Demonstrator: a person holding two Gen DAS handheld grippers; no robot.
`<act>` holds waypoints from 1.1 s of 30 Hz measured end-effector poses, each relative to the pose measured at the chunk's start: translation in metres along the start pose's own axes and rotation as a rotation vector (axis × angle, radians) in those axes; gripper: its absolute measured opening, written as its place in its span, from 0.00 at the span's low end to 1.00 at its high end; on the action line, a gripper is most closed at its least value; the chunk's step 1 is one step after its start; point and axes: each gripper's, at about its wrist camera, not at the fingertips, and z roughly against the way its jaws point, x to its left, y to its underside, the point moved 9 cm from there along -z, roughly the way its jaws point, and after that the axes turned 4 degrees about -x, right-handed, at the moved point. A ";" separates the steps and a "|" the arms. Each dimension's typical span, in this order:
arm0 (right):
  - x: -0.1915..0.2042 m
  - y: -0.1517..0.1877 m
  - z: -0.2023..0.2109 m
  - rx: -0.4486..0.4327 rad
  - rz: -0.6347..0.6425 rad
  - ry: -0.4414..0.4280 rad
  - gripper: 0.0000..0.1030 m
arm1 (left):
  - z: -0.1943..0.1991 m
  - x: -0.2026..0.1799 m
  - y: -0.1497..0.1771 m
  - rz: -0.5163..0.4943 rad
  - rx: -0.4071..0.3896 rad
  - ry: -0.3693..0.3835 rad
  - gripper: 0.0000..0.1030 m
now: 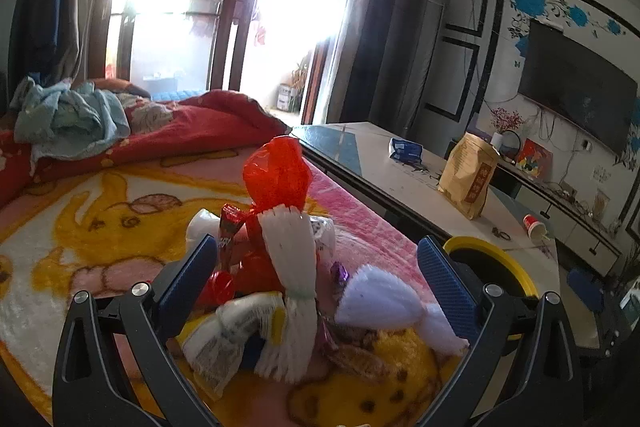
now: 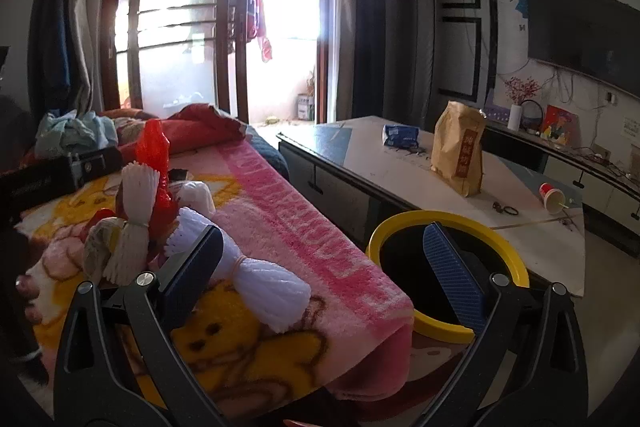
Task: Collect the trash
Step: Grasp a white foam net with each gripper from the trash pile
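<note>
A pile of trash lies on the pink and yellow cartoon blanket [image 1: 80, 219]: a red plastic bag [image 1: 276, 175], two white foam nets [image 1: 288, 247] [image 1: 376, 299] and crumpled wrappers [image 1: 224, 335]. My left gripper [image 1: 318, 239] is open, its blue fingers on either side of the pile, touching nothing I can see. My right gripper [image 2: 323, 229] is open too, over the blanket's edge. Its left finger sits beside a white foam net [image 2: 260, 275]; its right finger is in front of a yellow-rimmed black bin [image 2: 400, 223]. The red bag [image 2: 154, 147] stands further left.
The bin [image 1: 492, 247] stands between the bed and a low white table [image 2: 400, 179]. On the table are a brown paper bag [image 2: 460, 155], a blue packet [image 2: 400, 135] and a tipped red paper cup [image 2: 554, 197]. Bedding and clothes [image 1: 68, 119] are heaped at the far end.
</note>
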 end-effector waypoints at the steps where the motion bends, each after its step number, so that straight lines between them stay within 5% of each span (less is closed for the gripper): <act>1: 0.001 0.001 -0.003 0.014 0.002 -0.011 0.90 | -0.004 0.002 -0.001 0.004 0.005 -0.006 0.94; 11: 0.018 0.026 -0.050 0.238 -0.020 -0.164 0.90 | -0.042 0.044 -0.017 0.067 0.081 -0.034 0.94; 19: 0.030 0.044 -0.080 0.351 0.001 -0.246 0.90 | -0.058 0.044 -0.010 0.088 0.164 0.031 0.93; 24: 0.041 0.054 -0.088 0.402 0.058 -0.306 0.86 | -0.075 0.036 0.002 0.075 0.231 0.026 0.69; 33: 0.048 0.068 -0.083 0.456 0.069 -0.366 0.47 | -0.079 0.029 0.015 0.076 0.273 0.034 0.29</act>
